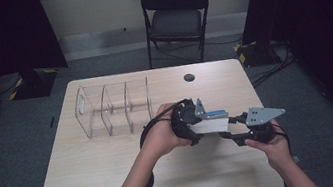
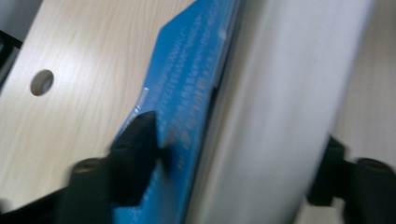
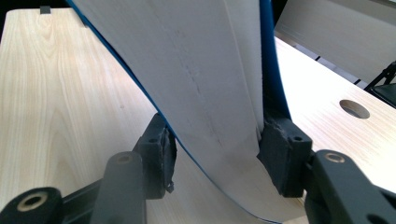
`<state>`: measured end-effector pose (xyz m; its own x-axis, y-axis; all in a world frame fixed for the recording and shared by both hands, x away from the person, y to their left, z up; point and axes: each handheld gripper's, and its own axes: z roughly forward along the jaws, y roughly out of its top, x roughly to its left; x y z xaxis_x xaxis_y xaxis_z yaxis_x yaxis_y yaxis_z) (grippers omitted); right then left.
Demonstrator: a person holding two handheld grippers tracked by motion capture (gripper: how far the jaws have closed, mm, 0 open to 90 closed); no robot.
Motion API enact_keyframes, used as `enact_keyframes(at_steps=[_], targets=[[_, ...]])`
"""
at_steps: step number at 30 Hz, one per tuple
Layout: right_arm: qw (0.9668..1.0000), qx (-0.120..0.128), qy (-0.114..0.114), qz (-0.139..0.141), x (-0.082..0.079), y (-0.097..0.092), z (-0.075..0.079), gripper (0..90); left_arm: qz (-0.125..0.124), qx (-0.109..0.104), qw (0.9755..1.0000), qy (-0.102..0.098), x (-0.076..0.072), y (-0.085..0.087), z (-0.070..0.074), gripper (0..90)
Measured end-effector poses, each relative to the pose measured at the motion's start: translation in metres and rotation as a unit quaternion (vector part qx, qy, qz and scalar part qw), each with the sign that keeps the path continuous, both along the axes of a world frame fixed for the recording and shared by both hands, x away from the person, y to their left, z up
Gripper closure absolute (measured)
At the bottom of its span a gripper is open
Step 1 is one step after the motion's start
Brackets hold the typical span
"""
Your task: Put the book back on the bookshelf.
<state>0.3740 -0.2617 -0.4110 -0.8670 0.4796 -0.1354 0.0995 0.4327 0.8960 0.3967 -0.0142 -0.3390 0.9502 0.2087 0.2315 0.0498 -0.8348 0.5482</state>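
A thick book (image 1: 211, 126) with a blue cover and white page edges hangs just above the table (image 1: 93, 186), held between both grippers. My left gripper (image 1: 198, 120) grips its left end; in the left gripper view (image 2: 240, 154) one pad lies on the blue cover (image 2: 187, 93) and the other against the far side of the white page block, though the picture is blurred. My right gripper (image 1: 238, 125) holds the right end. In the right gripper view (image 3: 217, 151) both pads press the book (image 3: 187, 60), one on each cover, with the pages bowed between them.
A clear plastic rack (image 1: 113, 107) with several upright dividers stands at the table's back left. A round cable hole (image 1: 189, 77) sits near the far edge. A black folding chair (image 1: 175, 16) stands beyond the table. Cables trail from both grippers.
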Motion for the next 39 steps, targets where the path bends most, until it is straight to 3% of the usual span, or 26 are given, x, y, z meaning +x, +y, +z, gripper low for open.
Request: enact_keyframes(at_steps=[4,6,8,9,10,11,12,13,19,27,31,39], targets=[[0.9999,0.012,0.002,-0.003,0.001,-0.002,-0.002,48.7,-0.022,0.024,0.9992,-0.023,-0.003,-0.005,0.006,49.2],[0.9999,0.013,-0.002,-0.007,0.001,-0.002,-0.002,47.5,-0.031,0.038,0.9985,-0.025,-0.004,-0.008,0.007,52.9],[0.9998,0.013,-0.002,-0.016,0.0,-0.002,-0.003,43.6,-0.031,0.035,0.9987,-0.018,-0.004,-0.008,0.007,53.4],[0.9992,0.025,0.006,-0.032,-0.001,-0.004,-0.006,39.3,-0.029,0.036,0.9988,-0.017,-0.004,-0.008,0.007,53.9],[0.9984,0.016,0.009,-0.053,-0.001,-0.006,-0.009,33.8,-0.025,0.035,0.999,-0.015,-0.004,-0.008,0.007,54.1],[0.9984,0.016,0.009,-0.053,-0.001,-0.006,-0.009,33.8,-0.025,0.035,0.999,-0.015,-0.004,-0.008,0.007,54.4],[0.9969,-0.003,0.006,-0.079,-0.001,-0.008,-0.013,27.8,-0.026,0.036,0.9989,-0.014,-0.004,-0.009,0.007,54.4],[0.9958,0.01,0.02,-0.089,0.001,-0.015,-0.02,25.1,-0.027,0.039,0.9988,-0.014,-0.005,-0.009,0.007,54.5],[0.9969,-0.001,-0.015,-0.077,0.0,-0.012,-0.014,25.0,-0.028,0.037,0.9988,-0.015,-0.003,-0.01,0.009,55.6],[0.9977,-0.007,-0.02,-0.065,0.001,-0.009,-0.016,24.4,-0.029,0.037,0.9989,-0.01,-0.001,-0.011,0.011,55.8],[0.998,0.005,-0.021,-0.059,-0.001,-0.012,-0.017,23.9,-0.027,0.036,0.9989,-0.009,-0.001,-0.011,0.011,55.8],[0.9982,0.005,-0.03,-0.051,-0.001,-0.006,-0.012,23.1,-0.03,0.037,0.9988,-0.009,-0.001,-0.012,0.011,55.7]])
